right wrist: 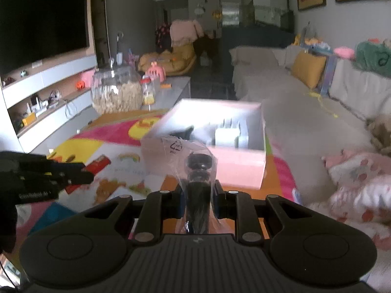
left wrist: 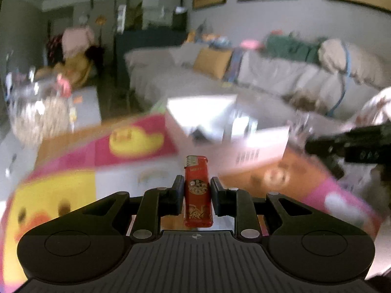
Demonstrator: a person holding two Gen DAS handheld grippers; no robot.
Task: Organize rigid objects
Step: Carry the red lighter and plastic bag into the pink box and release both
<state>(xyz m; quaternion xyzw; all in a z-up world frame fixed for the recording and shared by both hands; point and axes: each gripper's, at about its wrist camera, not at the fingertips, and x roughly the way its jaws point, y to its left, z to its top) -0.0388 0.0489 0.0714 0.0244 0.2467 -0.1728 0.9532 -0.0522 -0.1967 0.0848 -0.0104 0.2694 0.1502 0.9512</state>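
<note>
Lighter (left wrist: 198,193), red and printed, pinched upright between the pads of the left gripper (left wrist: 197,195), metal cap up, long axis standing across the squeeze and tilted a little away from the camera. Lifted clear of the cartoon play mat (left wrist: 61,190) below. Straight ahead and slightly right of those jaws: the open white box (left wrist: 256,146), near wall facing the tongs, dark and pale items already inside.

Bagged black part (right wrist: 199,178), a knobbed dark piece in clear crinkled plastic with a recycling mark, clamped in the right gripper (right wrist: 198,195), jaws pressed close onto it, long axis running forward along the fingers toward the box (right wrist: 244,168). Box dead ahead of this gripper and seemingly nearer to it than to the left one, which shows at the left edge (right wrist: 73,173) of this view, out over the mat (right wrist: 117,171).

Judged next: carry forward over the near wall, then lower and release. Right hand likely first, being closer and already aimed at the opening; lighter needing a small rightward swing.
</note>
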